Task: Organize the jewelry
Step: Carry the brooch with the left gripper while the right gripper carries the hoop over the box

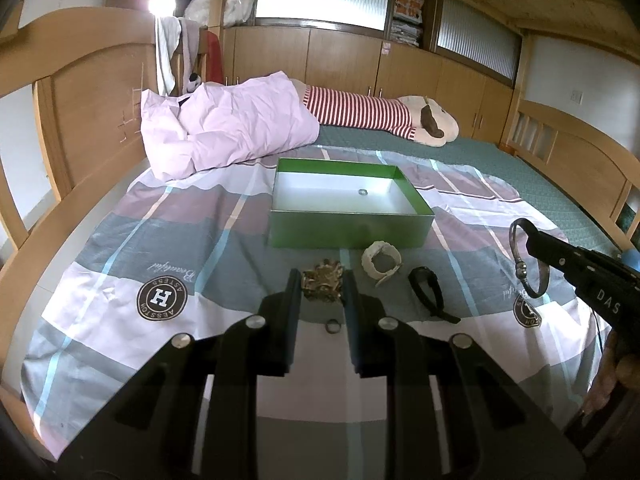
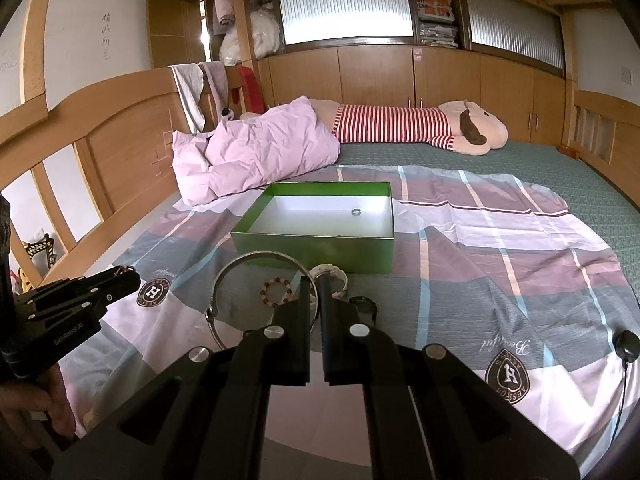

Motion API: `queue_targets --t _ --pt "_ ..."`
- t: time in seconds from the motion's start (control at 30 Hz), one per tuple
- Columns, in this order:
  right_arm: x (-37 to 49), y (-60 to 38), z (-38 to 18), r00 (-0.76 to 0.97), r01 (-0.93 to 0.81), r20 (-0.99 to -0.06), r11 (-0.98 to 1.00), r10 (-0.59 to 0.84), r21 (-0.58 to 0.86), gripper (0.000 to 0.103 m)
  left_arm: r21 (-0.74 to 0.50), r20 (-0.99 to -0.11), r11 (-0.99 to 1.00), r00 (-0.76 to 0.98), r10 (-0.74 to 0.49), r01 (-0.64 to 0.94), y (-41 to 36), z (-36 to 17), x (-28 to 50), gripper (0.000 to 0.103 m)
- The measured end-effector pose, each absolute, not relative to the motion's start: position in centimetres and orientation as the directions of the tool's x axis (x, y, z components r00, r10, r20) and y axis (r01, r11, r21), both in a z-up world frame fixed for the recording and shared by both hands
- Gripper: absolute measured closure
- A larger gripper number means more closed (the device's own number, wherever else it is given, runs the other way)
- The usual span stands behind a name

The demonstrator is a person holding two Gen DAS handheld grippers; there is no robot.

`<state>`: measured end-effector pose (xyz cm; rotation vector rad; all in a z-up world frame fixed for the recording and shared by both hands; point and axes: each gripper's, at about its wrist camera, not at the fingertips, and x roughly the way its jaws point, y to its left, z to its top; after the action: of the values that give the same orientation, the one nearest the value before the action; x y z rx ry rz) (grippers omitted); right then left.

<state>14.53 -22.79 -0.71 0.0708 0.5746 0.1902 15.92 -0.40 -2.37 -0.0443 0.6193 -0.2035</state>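
Bangle [image 2: 256,292] partly hidden behind right hand-held gripper [image 2: 316,284]

On the bedsheet [image 1: 120,240], the left gripper [image 1: 320,292] pinches a gold brooch [image 1: 323,286] just before the green box [image 1: 348,232], which holds one ring [image 1: 363,192]. Toward the sheet's right edge, the right gripper [image 1: 534,240] grips a silver bangle [image 1: 524,260].

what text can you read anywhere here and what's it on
"H" with "AESSTON" around it: round badge on the bedsheet, seen upside down.
"Beautiful": script beside the badge, upside down.
"DAS...": side of the right gripper, cut off.
"GenRobot.AI": body of the left gripper.
Handwritten characters on the wall: too small to read.
Stacked papers on the shelf: blurred.
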Motion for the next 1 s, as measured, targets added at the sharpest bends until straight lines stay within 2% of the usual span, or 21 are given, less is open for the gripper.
queue_targets --t 1.0 --pt "14.70 -22.75 -0.66 0.821 -0.162 -0.535 0.979 0.201 0.120 0.099 -0.096 -0.574 0.979 0.793 -0.203 0.181 -0.54 -2.41 15.97 0.082"
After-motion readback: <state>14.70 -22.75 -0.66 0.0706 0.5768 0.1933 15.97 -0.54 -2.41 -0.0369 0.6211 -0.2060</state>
